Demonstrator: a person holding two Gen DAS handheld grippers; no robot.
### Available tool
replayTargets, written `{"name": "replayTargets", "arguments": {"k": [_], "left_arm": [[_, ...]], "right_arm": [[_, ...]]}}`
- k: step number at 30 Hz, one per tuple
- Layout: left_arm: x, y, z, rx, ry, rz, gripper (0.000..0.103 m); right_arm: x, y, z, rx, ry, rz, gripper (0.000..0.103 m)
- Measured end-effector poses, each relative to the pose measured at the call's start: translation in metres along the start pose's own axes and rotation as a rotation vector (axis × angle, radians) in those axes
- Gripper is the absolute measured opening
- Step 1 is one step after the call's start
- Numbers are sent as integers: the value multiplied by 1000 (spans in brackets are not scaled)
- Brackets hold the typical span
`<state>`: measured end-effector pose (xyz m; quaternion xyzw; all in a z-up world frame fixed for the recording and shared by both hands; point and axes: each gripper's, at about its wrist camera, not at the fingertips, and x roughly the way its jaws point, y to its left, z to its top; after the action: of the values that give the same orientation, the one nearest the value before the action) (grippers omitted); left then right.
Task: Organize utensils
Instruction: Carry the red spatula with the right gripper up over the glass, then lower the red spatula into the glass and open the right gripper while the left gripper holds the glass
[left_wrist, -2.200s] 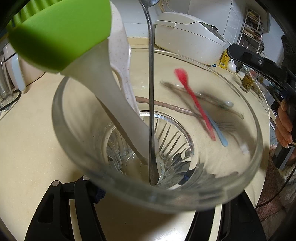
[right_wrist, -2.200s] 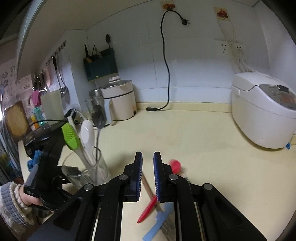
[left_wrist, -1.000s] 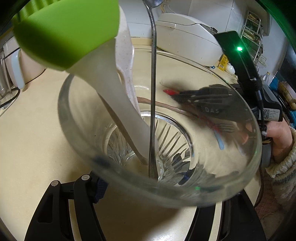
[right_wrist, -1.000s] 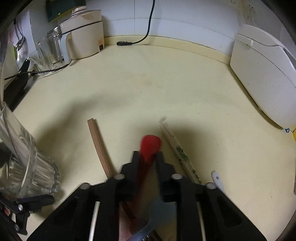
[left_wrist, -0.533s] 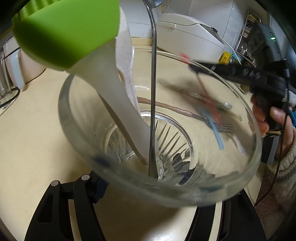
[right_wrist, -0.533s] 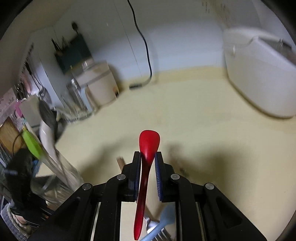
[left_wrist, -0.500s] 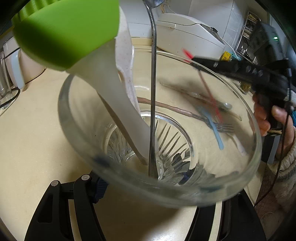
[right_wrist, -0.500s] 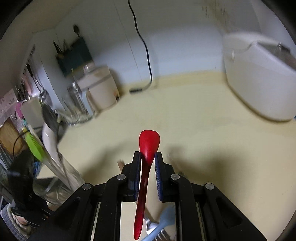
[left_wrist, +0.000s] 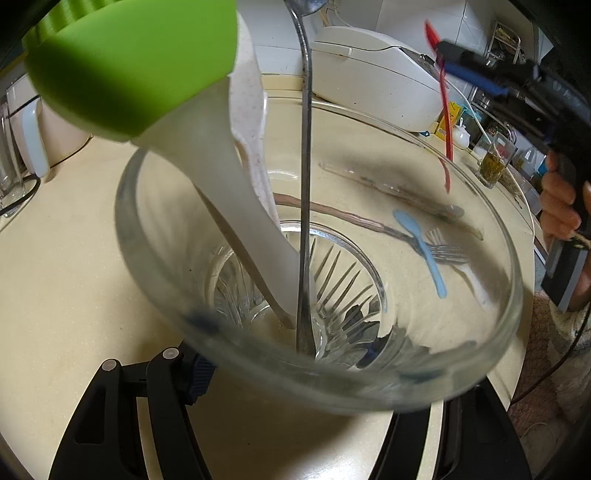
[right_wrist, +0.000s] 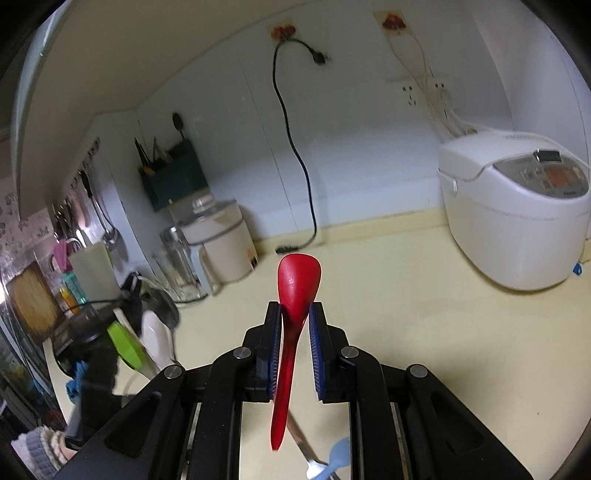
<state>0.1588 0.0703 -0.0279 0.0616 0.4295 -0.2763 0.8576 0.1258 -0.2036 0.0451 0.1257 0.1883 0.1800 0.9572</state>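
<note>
Cream countertop (right_wrist: 424, 332) fills most of the rm, w/ a white rice cooker (right_wrist: 517, 221) parked at about 2 o'clock of the right wrist view, against the back wall. Next biggest: the clear glass tumbler (left_wrist: 491, 229), which takes up nearly the whole left wrist view, its ribbed base low at centre. The left gripper (left_wrist: 295, 376) is clamped on the tumbler's base, one black finger at 7 o'clock and the other at 5, glass btwn them. Standing in the glass, leaning toward 11 o'clock: a green-headed silicone brush (left_wrist: 133, 62), a white speckled rice paddle (left_wrist: 251, 122) just behind it, and a thin metal spoon (left_wrist: 304, 184) going straight up to 12. The right gripper (right_wrist: 294, 325) sits low-centre in its own view, blue pads pinched tight on the neck of the red spoon (right_wrist: 297, 284); bowl sticks out past the fingertips toward 12, handle hangs back btwn the fingers toward 6, clear of the counter. Seen from the left cam, that spoon (left_wrist: 445, 110) is in the air at 1–2 o'clock, above the far rim of the tumbler. Still lying on the counter past the glass, approx 3 o'clock: a blue spoon (left_wrist: 421, 247) crossing a metal fork (left_wrist: 443, 251), w/ chopsticks (left_wrist: 388, 188) just beyond.
</note>
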Motion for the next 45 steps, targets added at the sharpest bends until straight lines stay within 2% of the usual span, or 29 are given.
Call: {"name": "replayTargets", "arguments": {"k": [4, 11, 16, 27, 45], "left_arm": [[0, -1, 0, 0, 0, 0, 70], [0, -1, 0, -1, 0, -1, 70], [1, -2, 0, 2, 1, 2, 70], [2, -4, 1, 4, 2, 4, 70], [6, -8, 4, 13, 5, 13, 70]], "right_arm": [[-9, 14, 10, -17, -35, 34, 15], [-22, 58, 40, -64, -111, 146, 15], [-26, 78, 41, -84, -145, 208, 15], [-9, 97, 8, -215, -51, 247, 15], [-6, 100, -4, -243, 6, 249, 15]]}}
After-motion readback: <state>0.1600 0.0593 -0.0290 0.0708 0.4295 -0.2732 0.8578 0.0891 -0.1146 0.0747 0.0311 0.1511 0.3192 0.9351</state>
